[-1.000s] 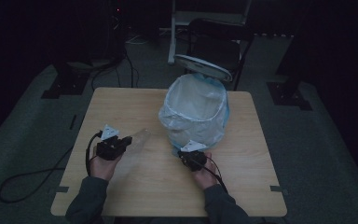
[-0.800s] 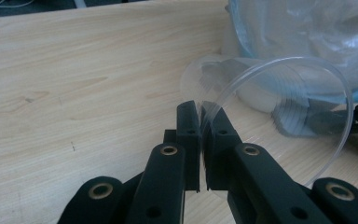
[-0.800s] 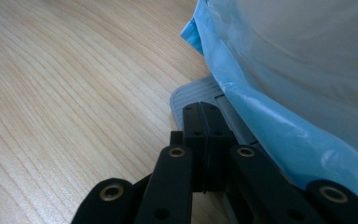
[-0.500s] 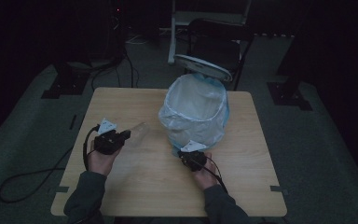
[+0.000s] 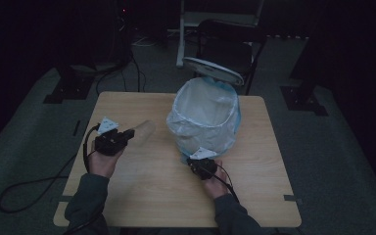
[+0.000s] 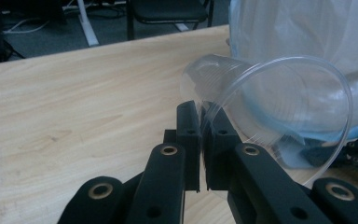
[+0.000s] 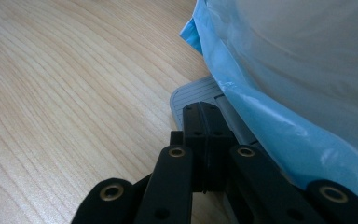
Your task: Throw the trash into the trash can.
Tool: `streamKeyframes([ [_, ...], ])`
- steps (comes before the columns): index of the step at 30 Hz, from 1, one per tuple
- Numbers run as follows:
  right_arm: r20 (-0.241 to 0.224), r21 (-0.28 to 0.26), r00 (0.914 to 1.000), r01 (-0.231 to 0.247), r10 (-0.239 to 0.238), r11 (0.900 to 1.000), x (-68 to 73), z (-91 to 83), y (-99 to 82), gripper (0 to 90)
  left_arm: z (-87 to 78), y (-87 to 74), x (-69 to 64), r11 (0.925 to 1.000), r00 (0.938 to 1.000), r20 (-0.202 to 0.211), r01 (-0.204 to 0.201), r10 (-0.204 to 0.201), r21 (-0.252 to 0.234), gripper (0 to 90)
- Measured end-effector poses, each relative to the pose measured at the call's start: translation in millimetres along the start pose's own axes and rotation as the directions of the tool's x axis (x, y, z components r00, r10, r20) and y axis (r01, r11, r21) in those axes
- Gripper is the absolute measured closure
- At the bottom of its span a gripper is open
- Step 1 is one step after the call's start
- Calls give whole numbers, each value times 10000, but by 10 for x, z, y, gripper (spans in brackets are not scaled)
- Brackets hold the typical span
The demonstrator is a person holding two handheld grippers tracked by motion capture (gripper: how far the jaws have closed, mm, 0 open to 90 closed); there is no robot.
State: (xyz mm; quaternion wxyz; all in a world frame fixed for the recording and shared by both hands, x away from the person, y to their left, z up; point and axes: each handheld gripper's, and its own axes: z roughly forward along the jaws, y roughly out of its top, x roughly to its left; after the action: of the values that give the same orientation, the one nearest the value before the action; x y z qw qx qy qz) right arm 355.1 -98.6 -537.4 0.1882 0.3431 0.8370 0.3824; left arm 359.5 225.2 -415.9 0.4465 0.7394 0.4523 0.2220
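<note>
on the wooden table [image 5: 142, 181], the bin [image 5: 205, 117] stands near the middle, toward the far edge, lined with a pale translucent bag [image 7: 307, 70] whose blue edge hangs down its outside. it serves as the landmark here.

to the left of the bin, the left gripper [image 5: 122, 138] is held in a hand [image 5: 103, 159] above the tabletop, its grey three-cornered plate on top and a cable trailing off the table's left side. its jaws are pressed together on the rim of a clear plastic cup [image 6: 265, 107]; in the left gripper view the thin wall runs between the two black jaws with almost no gap. the cup lies tilted on its side, its open mouth toward the camera and its base pointing toward the bin, close to the bag but whether touching it cannot be told. in the high view the cup [image 5: 144, 130] shows as a faint pale shape between the gripper and the bin.

just in front of the bin, at its near side, the right gripper [image 5: 199, 161] sits low by the base, held by the other hand [image 5: 215, 178]. its jaws are closed flat against each other with nothing between them. the right gripper view shows them just beside the bag's blue edge, over a grey ribbed pedal [image 7: 196, 95] that juts from under the bin onto the table.

behind the bin, beyond the table's far edge, a dark chair [image 5: 230, 46] stands on the floor.
</note>
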Motion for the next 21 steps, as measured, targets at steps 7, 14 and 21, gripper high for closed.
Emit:
streamKeyframes([
  [7,1,25,10000,4,-4,10000,-1,-2,-1,900,-55,121,37,9995,9999,114,65,-62,-296,872],
  [14,3,11,10000,-9,9,10000,-1,-1,-1,900,-75,239,45,9991,9998,175,-11,19,-422,872],
  [21,-25,-7,10000,-69,69,10000,0,-1,-2,900,-85,371,64,9986,9997,193,-159,169,-501,872],
])
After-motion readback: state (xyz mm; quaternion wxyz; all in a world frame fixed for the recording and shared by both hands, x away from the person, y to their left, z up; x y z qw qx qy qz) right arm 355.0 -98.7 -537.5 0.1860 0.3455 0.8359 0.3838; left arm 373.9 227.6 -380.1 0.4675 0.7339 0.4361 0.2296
